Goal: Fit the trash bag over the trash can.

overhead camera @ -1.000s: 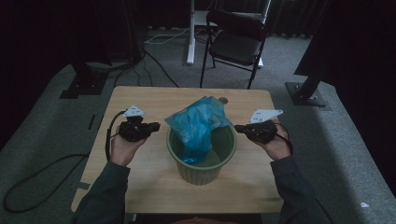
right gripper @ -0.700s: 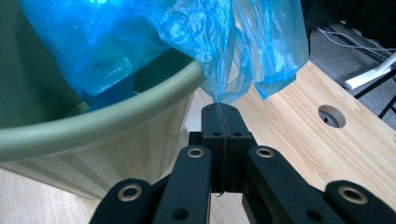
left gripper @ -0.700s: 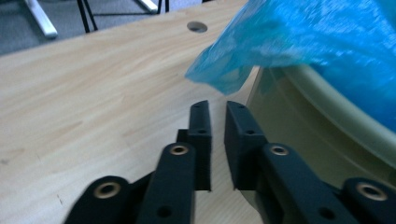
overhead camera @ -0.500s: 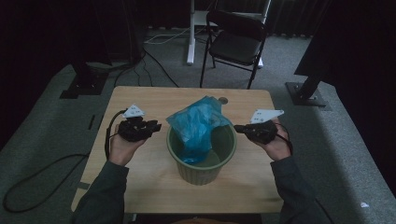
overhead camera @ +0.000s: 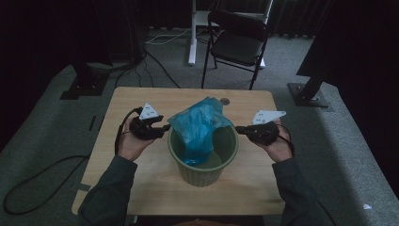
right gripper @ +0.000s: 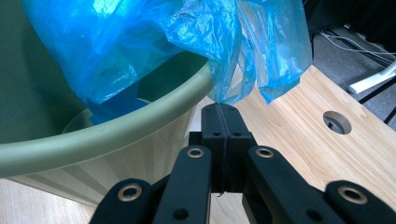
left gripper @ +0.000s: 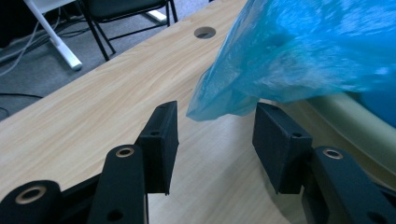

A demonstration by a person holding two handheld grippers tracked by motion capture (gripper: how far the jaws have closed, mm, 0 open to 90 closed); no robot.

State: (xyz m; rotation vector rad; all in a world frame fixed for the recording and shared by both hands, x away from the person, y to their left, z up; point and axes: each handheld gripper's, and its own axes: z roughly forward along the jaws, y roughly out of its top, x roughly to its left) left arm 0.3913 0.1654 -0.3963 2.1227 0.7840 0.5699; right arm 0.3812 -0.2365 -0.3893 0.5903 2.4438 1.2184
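A: From the high view, where does the blue plastic bag sit?

B: In the green bucket at the middle of the worktop, its top bunched above the rim. The left hand-held gripper is just beside the bag's left edge; the right hand-held gripper is at the bucket's right rim.

A: And the left gripper view?

B: The left hand-held gripper has just been opening its jaws; they stand wide apart, and a corner of the bag hangs just above the gap, touching neither pad.

A: The right gripper view?

B: The right hand-held gripper has its jaws pressed together, pinching the bag's edge beside the bucket.
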